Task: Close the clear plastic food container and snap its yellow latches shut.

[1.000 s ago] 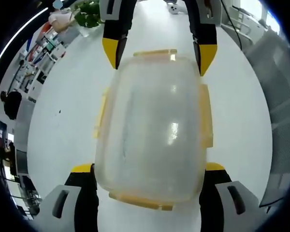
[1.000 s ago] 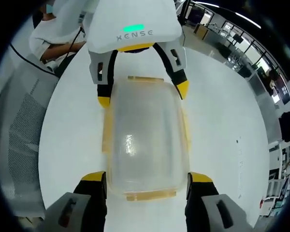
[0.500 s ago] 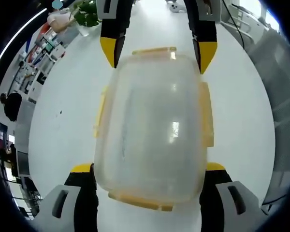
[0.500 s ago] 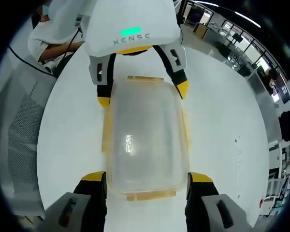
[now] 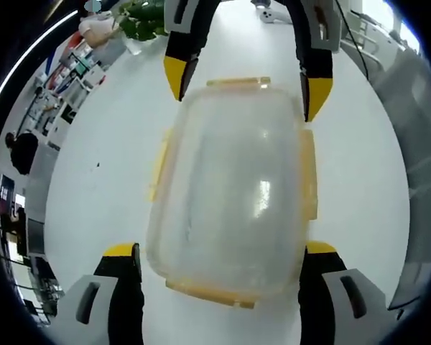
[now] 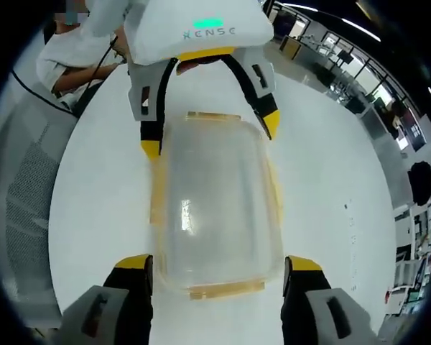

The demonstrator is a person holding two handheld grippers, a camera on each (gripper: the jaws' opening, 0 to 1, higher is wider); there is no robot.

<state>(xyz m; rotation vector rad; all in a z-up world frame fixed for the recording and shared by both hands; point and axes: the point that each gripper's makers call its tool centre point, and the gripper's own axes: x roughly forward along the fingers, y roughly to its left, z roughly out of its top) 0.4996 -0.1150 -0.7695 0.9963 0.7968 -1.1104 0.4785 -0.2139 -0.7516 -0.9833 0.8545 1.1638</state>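
The clear plastic container (image 5: 233, 187) lies on the white table (image 5: 100, 129) with its lid on top. Yellow latches show at its far end (image 5: 235, 81) and along both long sides, and the side ones stand a little away from the box. My left gripper (image 5: 221, 251) is open, with its jaws either side of the near end. My right gripper (image 5: 244, 85) reaches in from the far end, also open. In the right gripper view, the container (image 6: 215, 201) lies between my right gripper (image 6: 218, 263) below and the left gripper (image 6: 210, 136) above.
A potted plant (image 5: 140, 21) and a small white object (image 5: 269, 11) stand at the table's far edge. Grey mesh chairs (image 6: 21, 187) stand beside the table. A person in white (image 6: 72, 57) sits behind the left gripper. Office shelves and desks lie beyond.
Both views have shifted a little, so the hands moved slightly. The container stays where it was, and both grippers remain open at its two ends.
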